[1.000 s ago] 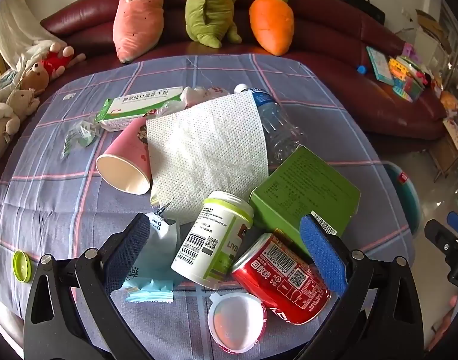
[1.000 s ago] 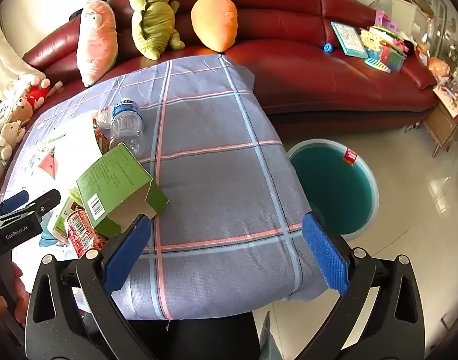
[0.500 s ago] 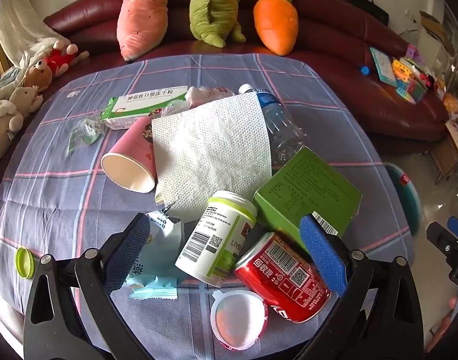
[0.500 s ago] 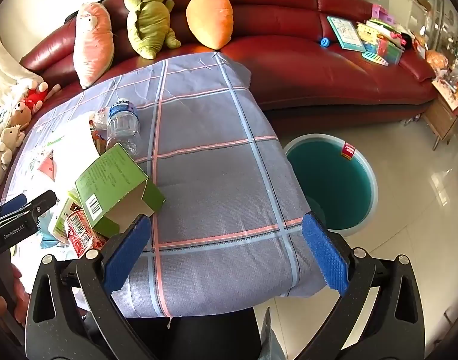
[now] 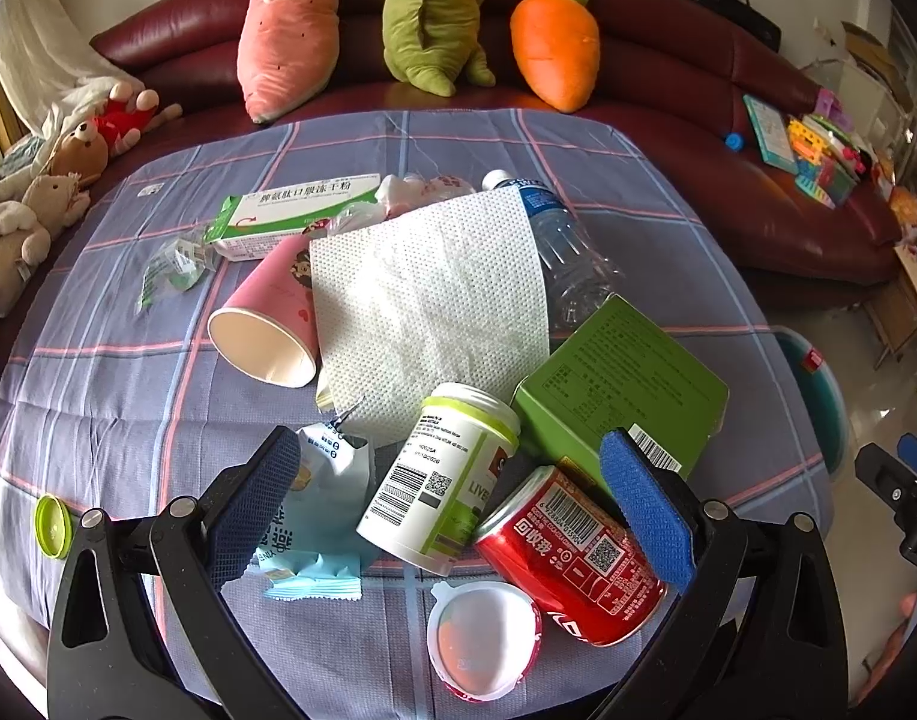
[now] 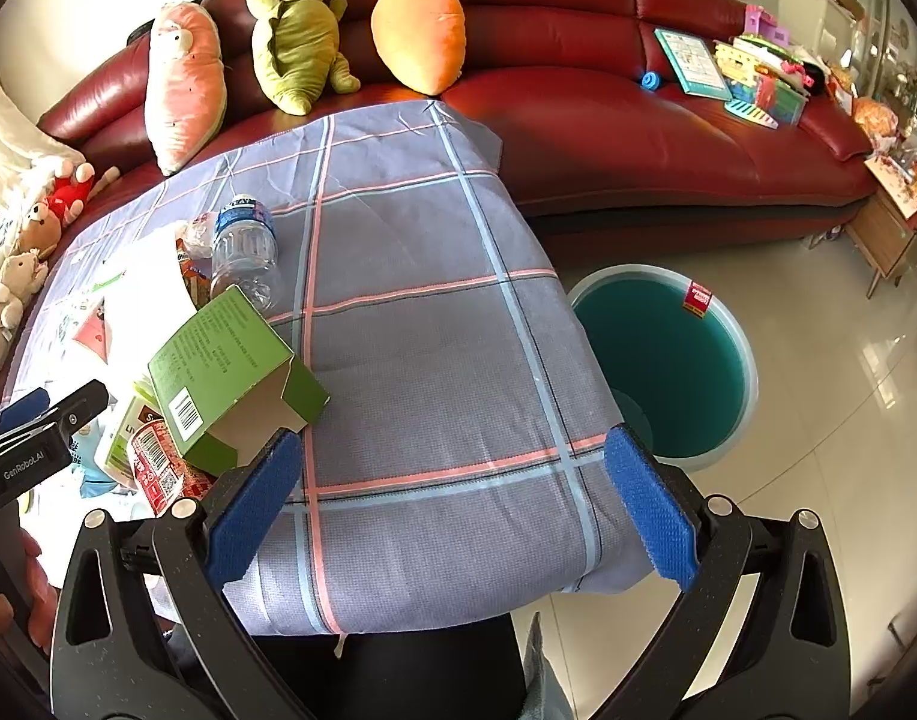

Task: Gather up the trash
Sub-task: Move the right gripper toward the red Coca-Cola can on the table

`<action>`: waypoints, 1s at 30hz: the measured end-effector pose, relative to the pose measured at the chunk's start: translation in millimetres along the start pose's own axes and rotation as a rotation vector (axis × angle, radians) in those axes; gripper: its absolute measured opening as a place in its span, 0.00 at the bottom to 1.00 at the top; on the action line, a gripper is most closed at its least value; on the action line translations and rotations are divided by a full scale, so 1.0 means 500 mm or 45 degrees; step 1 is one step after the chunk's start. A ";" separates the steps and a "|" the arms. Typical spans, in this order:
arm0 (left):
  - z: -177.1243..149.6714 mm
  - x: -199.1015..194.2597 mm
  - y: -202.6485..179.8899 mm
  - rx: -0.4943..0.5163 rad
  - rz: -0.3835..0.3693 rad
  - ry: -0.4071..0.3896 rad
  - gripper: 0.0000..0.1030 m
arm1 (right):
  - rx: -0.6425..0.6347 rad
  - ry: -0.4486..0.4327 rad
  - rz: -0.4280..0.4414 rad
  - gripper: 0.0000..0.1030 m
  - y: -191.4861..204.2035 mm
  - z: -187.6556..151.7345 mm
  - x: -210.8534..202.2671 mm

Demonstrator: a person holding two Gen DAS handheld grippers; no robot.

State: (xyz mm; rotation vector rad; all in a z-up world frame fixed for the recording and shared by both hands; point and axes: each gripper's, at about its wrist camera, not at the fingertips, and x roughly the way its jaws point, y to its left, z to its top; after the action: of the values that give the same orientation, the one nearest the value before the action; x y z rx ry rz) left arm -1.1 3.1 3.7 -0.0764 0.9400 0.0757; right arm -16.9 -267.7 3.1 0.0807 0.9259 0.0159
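1. Two views are given. In the left wrist view, the left gripper (image 5: 452,504) is spread wide and empty above the litter on the checked tablecloth (image 5: 98,384). Directly between its fingers lie one white supplement bottle (image 5: 440,474), long axis running up and to the right, and one red soda can (image 5: 569,555). Also counted: one pink paper cup (image 5: 266,324), one paper towel (image 5: 428,306), one green carton (image 5: 620,378), one water bottle (image 5: 563,246), one pale blue wrapper (image 5: 314,516).

2. In the right wrist view, the right gripper (image 6: 452,504) is held wide and empty over bare cloth; the trash lies to its left, so the left gripper is judged nearer. One teal bin (image 6: 662,360) stands on the floor just beside the table.
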 end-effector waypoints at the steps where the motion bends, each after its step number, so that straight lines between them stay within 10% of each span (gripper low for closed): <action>1: 0.000 0.000 0.000 0.000 0.000 -0.001 0.97 | 0.001 0.001 0.001 0.94 0.000 0.000 0.001; 30: -0.012 0.022 0.018 -0.005 -0.008 0.000 0.97 | -0.005 0.040 0.017 0.94 0.018 -0.007 0.029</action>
State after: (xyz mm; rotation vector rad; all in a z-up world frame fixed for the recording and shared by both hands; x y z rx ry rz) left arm -0.1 11.7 -8.9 -0.0833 0.9398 0.0719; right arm -11.0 -258.0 -9.8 0.0834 0.9567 0.0312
